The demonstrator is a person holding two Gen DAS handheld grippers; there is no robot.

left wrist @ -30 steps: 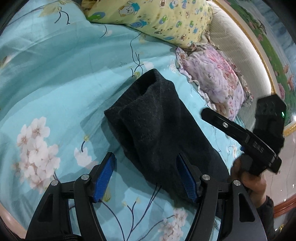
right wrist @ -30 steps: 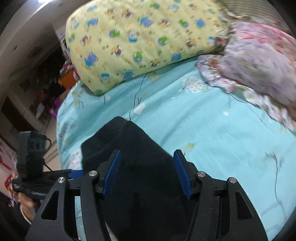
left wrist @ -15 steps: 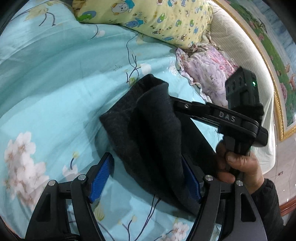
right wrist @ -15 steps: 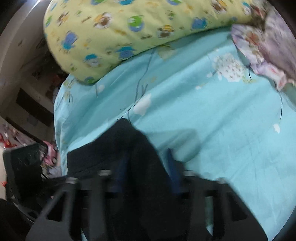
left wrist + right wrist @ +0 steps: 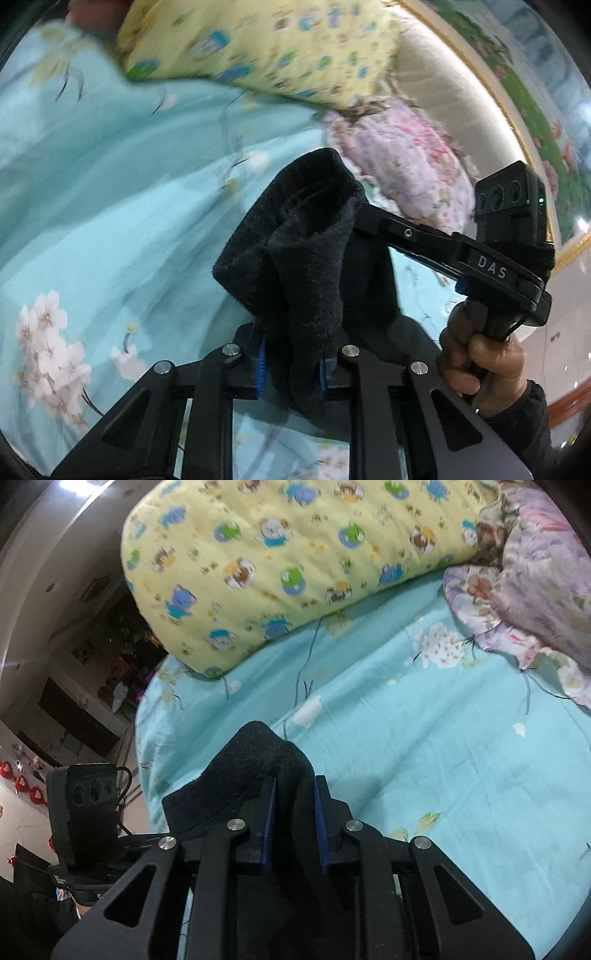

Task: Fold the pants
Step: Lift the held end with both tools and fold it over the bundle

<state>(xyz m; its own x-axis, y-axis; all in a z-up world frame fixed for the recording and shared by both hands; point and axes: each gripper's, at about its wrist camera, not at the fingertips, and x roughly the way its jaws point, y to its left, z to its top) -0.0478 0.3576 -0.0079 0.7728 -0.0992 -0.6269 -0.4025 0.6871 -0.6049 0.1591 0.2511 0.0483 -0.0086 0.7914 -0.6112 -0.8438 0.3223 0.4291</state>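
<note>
While both grippers pinch the same end of the garment, the black fleece pants [image 5: 306, 266] hang lifted off the teal floral bedsheet [image 5: 110, 206], their free length trailing down toward the near edge of the bed.

Left gripper [image 5: 290, 369]: jaws drawn nearly together on a thick bunched fold of the pants; blue pads press the cloth from both sides. Purpose, as judged: one anchor of a two-point hold, so the end can be carried over as a fold.

Right gripper [image 5: 293, 823]: jaws likewise closed to a narrow gap, cloth filling it. In the left wrist view its fingers disappear behind the raised black fold, with the person's right hand [image 5: 484, 354] on the handle at right.

Pants: rounded folded edge uppermost and farthest; layers uneven, so the edges are not yet matched.

Open room: broad bare sheet to the far side and right in the right wrist view.

Limits: yellow cartoon-print pillow [image 5: 295, 561] across the far side; pink floral pillow [image 5: 535, 576] at far right; bed edge at left, dropping to a dim room.
</note>
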